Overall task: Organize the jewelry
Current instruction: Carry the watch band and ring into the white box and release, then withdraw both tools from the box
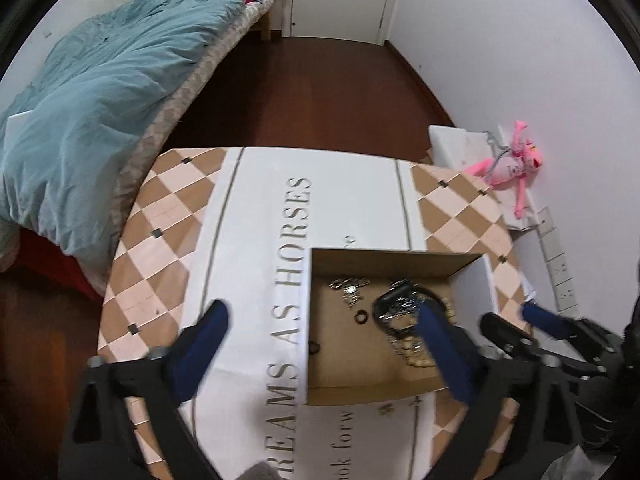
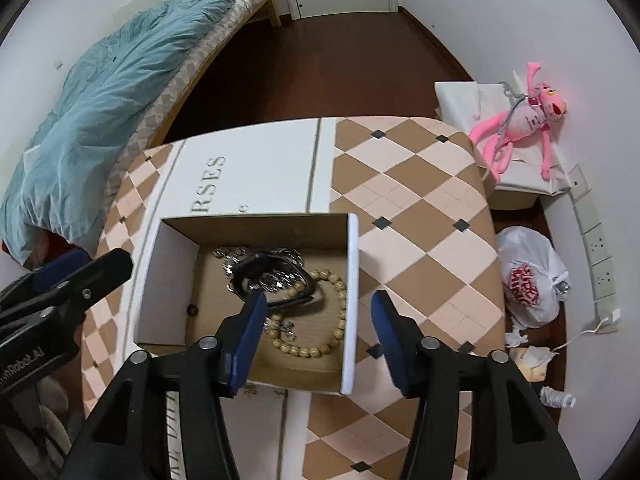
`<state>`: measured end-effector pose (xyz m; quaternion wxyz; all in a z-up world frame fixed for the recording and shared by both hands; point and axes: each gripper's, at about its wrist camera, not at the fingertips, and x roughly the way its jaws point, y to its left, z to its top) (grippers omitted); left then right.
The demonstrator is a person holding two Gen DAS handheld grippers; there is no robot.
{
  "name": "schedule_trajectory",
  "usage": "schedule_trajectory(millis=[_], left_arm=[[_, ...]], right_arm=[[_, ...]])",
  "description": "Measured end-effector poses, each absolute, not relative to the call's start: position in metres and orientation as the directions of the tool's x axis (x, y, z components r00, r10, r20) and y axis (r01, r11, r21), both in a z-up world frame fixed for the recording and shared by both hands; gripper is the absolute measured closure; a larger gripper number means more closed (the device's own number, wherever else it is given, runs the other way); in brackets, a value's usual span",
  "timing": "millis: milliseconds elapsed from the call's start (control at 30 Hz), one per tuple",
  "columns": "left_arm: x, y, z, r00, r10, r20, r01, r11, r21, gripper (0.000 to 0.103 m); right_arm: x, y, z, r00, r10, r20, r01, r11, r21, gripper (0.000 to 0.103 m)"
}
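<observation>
An open cardboard box [image 1: 316, 396] [image 2: 350, 280] sits on a table with a checkered cloth [image 1: 160, 216] [image 2: 420, 208]. Inside lie a wooden bead bracelet [image 2: 332, 280], a black watch [image 1: 394, 300] [image 2: 256, 266], silver chain jewelry [image 1: 350, 290] [image 2: 280, 276] and a small dark ring [image 1: 361, 316] [image 2: 192, 309]. My left gripper [image 1: 324, 322] is open, straddling the box's left wall. My right gripper [image 2: 318, 308] is open and empty, straddling the box's right wall; it also shows at the right of the left wrist view [image 1: 516, 320].
A bed with a blue duvet [image 1: 100, 80] [image 2: 100, 96] stands at the left. A pink plush toy [image 1: 508, 164] [image 2: 524, 120] lies on a white box by the right wall. A white plastic bag [image 2: 528, 276] and wall sockets [image 2: 600, 256] are at the right.
</observation>
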<state>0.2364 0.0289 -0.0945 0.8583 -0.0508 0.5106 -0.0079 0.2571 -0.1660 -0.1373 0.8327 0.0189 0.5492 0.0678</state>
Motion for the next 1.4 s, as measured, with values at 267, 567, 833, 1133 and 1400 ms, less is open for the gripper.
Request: schedule_trajectory(millis=[267,567,833,1133,1400], left_arm=[[0.219,0.025,-0.114,0.478,0.023,-0.878,-0.044,0.999,0.002,0.003],[0.203,0.026,-0.109,0.496,0.042,-0.867,-0.060,0.998,0.014,0.003],[0.170,0.019,-0.077,0.587,0.083,-0.805,-0.080,0.996,0.044,0.003],[0.140,0.015,-0.045,0.629,0.046,-0.776,-0.064,0.998,0.007,0.003],[0.114,0.012,-0.015,0.671,0.035,-0.740,-0.046,0.999,0.005,0.003]], right_arm=[[0.242,-0.163,-0.159,0.348,0.059,-0.935,-0.099,0.995,0.026,0.008],[0.227,-0.171,-0.149,0.382,0.037,-0.923,-0.071,0.997,0.011,0.008],[0.198,-0.178,-0.119,0.464,-0.003,-0.886,-0.035,0.999,-0.022,0.002],[0.160,-0.185,-0.063,0.574,-0.017,-0.818,-0.013,0.999,-0.029,0.002],[0.126,-0.184,-0.030,0.648,-0.030,-0.761,0.008,0.999,-0.033,0.001]])
